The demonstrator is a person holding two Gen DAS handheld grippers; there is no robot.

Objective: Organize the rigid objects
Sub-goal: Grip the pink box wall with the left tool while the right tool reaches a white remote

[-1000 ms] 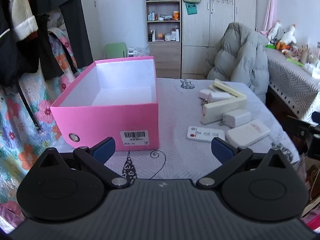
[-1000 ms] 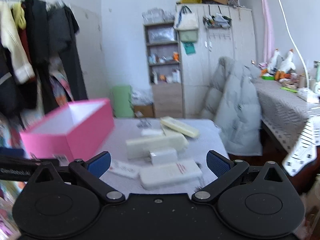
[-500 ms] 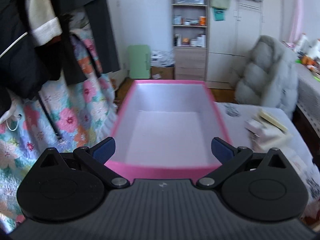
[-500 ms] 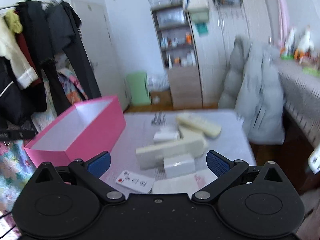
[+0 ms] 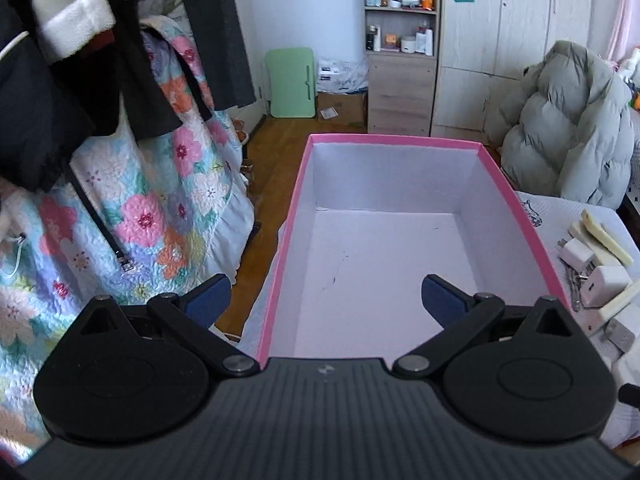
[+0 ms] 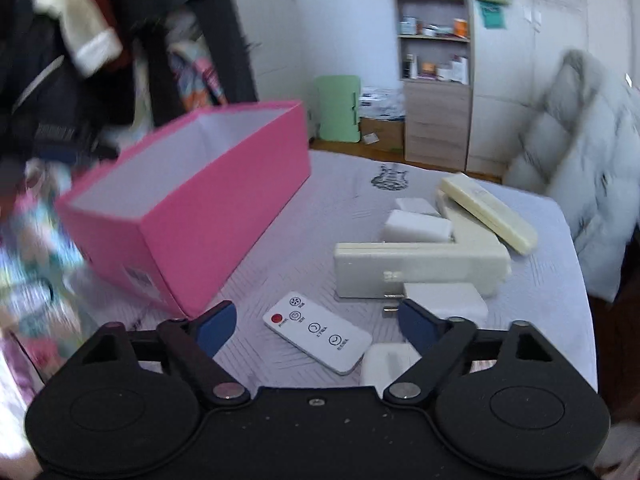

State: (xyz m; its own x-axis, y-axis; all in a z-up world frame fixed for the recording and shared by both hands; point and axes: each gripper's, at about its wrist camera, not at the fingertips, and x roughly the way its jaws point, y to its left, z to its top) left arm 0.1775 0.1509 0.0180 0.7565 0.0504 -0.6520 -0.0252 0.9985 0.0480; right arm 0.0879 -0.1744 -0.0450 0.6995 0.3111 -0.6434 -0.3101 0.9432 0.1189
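Since the earlier frames, the left gripper (image 5: 324,294) has swung from the table's front to above the pink box (image 5: 516,216), and the right gripper (image 6: 316,326) has dropped toward the white objects. Both point steeply downward. The box stands empty at the table's (image 6: 552,248) left edge. Left jaws spread wide, empty, straddling the box's left wall. Right jaws closing, nothing pinched, over the flat remote (image 6: 318,332); chargers (image 6: 416,226) and cream bars (image 6: 420,266) lie beyond.

Pink box (image 5: 516,216) interior lies bare; white devices (image 6: 420,264) crowd the tabletop beside it.
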